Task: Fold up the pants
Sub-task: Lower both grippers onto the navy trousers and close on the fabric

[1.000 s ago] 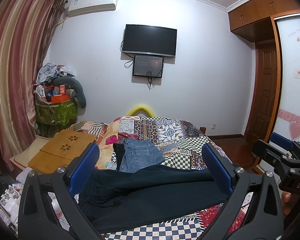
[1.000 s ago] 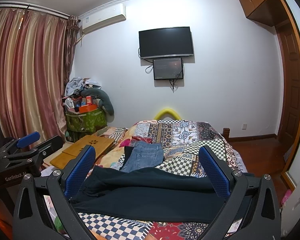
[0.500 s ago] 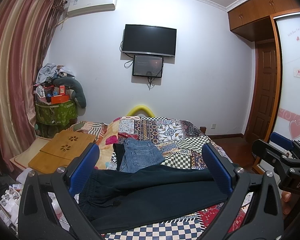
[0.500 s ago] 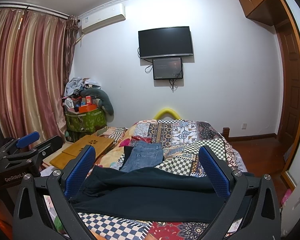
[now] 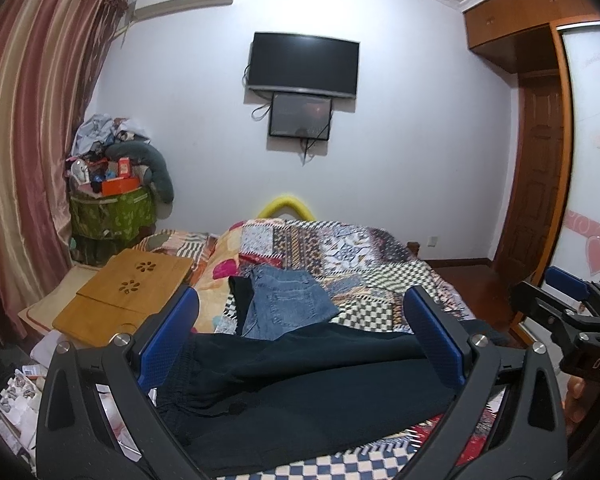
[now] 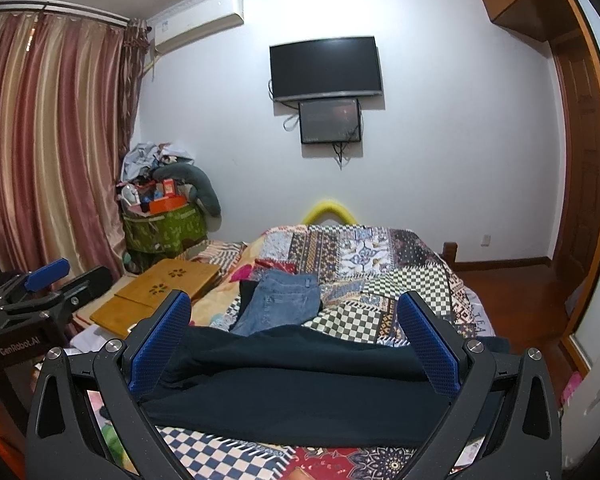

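1. I read the left gripper [image 5: 300,344] as wide open — its blue pads [image 5: 168,338] stand far apart and grip nothing. It hangs above the near end of the bed [image 5: 384,276].
2. The right gripper [image 6: 294,346] is the same: jaws spread wide, empty, above the same near end. Its ribbed blue pads [image 6: 428,346] frame the cloth without touching it.
3. The dark pants [image 5: 300,384] lie across the near part of the bed, stretched left to right. The gathered elastic waistband [image 5: 188,368] is at the left; the legs run off to the right. The cloth is soft, matte and loosely creased, with one leg partly lapped over the other.
4. Just beyond the pants lie folded blue jeans [image 5: 288,306] — denim, with a stitched back pocket showing. Their near edge is tucked behind the dark pants. A black garment [image 5: 240,300] sits against their left side.
5. The bed is covered by a patchwork quilt [image 6: 380,268] of checks and floral panels.
6. Left of the bed, a flat wooden board [image 5: 128,292] with flower-shaped cut-outs lies clear of the pants.
7. Farther left stands a green bin [image 5: 112,212] heaped with clutter, next to striped satin curtains [image 5: 24,152].
8. On the far wall hang a dark television [image 6: 326,68] and a smaller screen [image 6: 330,120] under it.
9. In the left view, the other gripper shows at the right edge; nothing lies between either gripper and the pants.
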